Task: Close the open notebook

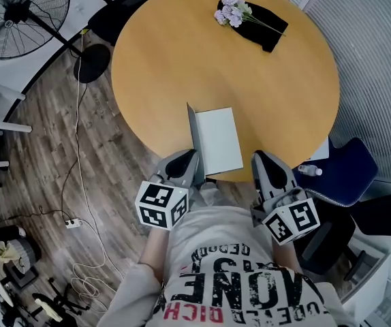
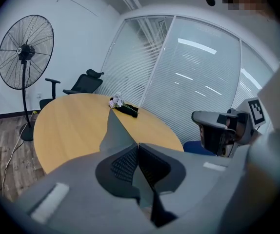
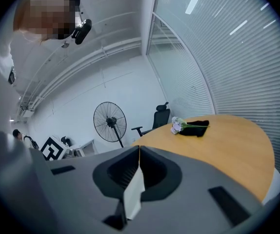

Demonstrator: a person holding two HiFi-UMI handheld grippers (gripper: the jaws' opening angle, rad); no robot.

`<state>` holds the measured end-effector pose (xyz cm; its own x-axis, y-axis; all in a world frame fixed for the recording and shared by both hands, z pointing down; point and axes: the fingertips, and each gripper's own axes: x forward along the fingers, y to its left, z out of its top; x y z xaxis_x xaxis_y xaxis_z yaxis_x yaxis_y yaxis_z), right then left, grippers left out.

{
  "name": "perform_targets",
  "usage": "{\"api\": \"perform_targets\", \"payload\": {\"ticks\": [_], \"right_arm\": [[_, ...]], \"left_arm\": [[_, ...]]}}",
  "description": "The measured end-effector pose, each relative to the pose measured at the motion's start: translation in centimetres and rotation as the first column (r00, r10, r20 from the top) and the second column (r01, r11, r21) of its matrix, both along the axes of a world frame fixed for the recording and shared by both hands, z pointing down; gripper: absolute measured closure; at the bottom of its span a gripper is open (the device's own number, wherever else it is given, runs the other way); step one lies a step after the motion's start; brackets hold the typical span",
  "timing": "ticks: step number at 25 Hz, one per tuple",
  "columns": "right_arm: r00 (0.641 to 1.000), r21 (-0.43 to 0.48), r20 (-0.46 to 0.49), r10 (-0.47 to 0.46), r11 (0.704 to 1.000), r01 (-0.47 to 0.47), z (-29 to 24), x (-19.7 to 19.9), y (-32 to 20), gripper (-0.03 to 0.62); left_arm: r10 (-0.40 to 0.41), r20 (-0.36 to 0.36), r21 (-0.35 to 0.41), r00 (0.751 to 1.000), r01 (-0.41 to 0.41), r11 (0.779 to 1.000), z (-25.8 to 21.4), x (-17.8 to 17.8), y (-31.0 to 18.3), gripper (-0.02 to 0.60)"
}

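Note:
The notebook (image 1: 219, 138) lies open at the near edge of the round wooden table (image 1: 175, 67), white page up. Its grey left cover (image 1: 193, 131) stands raised on edge. My left gripper (image 1: 190, 163) is at the cover's near end. In the left gripper view the grey cover (image 2: 114, 130) rises straight out of the shut jaws of the left gripper (image 2: 138, 145). My right gripper (image 1: 262, 159) hovers just right of the notebook, apart from it. The right gripper (image 3: 139, 149) has its jaws closed, with a pale strip showing between the pads.
Purple flowers (image 1: 231, 11) lie on a black cloth (image 1: 262, 27) at the table's far side. A blue chair (image 1: 345, 172) with a bottle (image 1: 310, 171) stands right of me. A fan (image 1: 22, 9) and black chairs (image 1: 114, 16) stand beyond the table's left.

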<state>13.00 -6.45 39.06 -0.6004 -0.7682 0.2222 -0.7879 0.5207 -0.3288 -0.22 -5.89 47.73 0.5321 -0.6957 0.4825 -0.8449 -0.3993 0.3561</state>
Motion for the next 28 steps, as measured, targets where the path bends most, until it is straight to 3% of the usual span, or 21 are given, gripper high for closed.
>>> {"api": "perform_targets", "payload": {"ticks": [28], "right_arm": [[0.999, -0.011, 0.005, 0.049, 0.999, -0.049, 0.1, 1.3, -0.3, 0.582]], "left_arm": [[0.078, -0.043, -0.028, 0.996, -0.079, 0.996, 0.6, 3.4, -1.0, 0.563]]}}
